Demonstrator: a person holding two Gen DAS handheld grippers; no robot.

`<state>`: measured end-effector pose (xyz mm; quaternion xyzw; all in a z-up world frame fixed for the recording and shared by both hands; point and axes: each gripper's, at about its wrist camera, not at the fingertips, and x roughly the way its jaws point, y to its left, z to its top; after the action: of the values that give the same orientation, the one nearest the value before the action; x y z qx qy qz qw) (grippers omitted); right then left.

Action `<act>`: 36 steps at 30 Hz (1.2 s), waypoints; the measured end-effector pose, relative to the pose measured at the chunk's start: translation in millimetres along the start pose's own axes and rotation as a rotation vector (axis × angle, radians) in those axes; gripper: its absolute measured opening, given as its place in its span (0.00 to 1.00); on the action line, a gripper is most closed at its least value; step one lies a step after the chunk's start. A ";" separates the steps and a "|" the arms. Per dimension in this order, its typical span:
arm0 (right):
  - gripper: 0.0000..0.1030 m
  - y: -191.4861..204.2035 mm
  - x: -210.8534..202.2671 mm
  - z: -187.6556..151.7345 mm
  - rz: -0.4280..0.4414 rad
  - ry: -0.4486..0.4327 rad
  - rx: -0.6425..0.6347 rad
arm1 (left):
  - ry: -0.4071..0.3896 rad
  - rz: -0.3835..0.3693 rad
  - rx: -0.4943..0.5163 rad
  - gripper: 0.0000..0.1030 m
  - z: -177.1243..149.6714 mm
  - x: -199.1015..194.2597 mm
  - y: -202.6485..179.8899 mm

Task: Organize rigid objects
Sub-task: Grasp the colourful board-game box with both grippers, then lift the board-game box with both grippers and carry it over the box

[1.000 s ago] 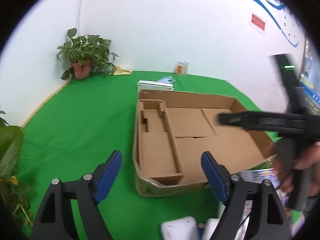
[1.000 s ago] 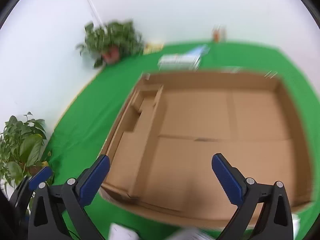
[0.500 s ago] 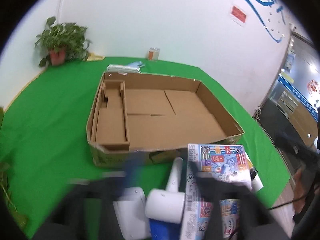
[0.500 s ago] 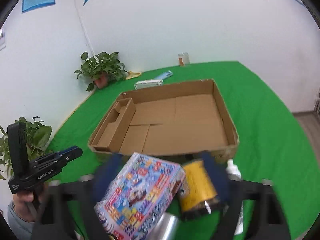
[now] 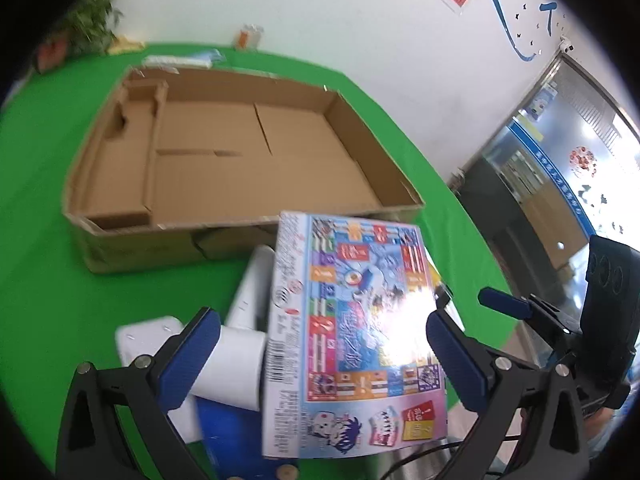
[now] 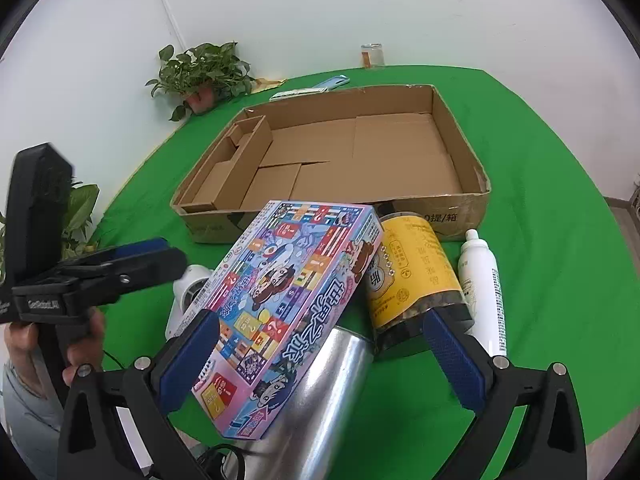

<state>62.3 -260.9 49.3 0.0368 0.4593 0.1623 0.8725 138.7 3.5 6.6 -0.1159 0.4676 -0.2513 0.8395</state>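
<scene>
I hold a tool in each hand over a heap of goods on the green desk (image 6: pixel 540 152); nothing is packed yet. The carton (image 6: pixel 456 136) lies bare behind the heap, its narrow side compartment bare too. Every item is left to move, by my reckoning.

My left tool (image 5: pixel 320 348) has just been spreading its jaws and hangs released above the game box (image 5: pixel 360 320), pads clear of its sides. My right tool (image 6: pixel 320 356) is likewise released, straddling the same box's lower end without pressing it.

The game box, in this view (image 6: pixel 288 300), rests tilted on a steel cylinder (image 6: pixel 320 392). Beside it lie a yellow-label jar (image 6: pixel 412 272) and a white spray bottle (image 6: pixel 480 284), both just in front of the carton. A white appliance (image 5: pixel 240 352) sits under the box's left edge.

Legible writing is scant: the carton's front wall bears "提/箱", the left tool's handle reads "GenRobot.AI", and the game box carries large Chinese characters and a barcode. The jar's label is too small to read.
</scene>
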 end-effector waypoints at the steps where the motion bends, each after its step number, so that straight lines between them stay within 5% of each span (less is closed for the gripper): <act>1: 1.00 1.3 -1.6 -2.6 -0.002 0.001 -0.004 | 0.033 -0.022 -0.002 0.99 -0.9 8.3 -0.5; 8: 1.00 8.9 7.7 -6.9 0.051 0.047 -0.006 | 0.121 -0.098 0.013 0.99 4.9 37.7 -4.2; 16: 1.00 17.7 33.5 -13.6 0.104 0.140 -0.039 | 0.207 -0.083 0.060 0.98 7.9 50.4 -11.4; 21: 1.00 26.9 51.5 -17.0 0.116 0.184 -0.066 | 0.262 -0.156 0.042 0.93 7.2 61.9 -11.4; 29: 0.99 27.0 64.1 -10.1 0.064 0.186 -0.099 | 0.262 -0.119 0.077 0.92 4.3 69.1 -20.3; 36: 0.94 25.1 67.0 -3.9 0.066 0.167 -0.133 | 0.269 -0.123 -0.001 0.92 14.1 76.6 -15.3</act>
<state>88.1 -216.3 -0.5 -0.0196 0.5171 0.2235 0.8260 179.1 -50.7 -34.9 -0.1098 0.5678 -0.3152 0.7524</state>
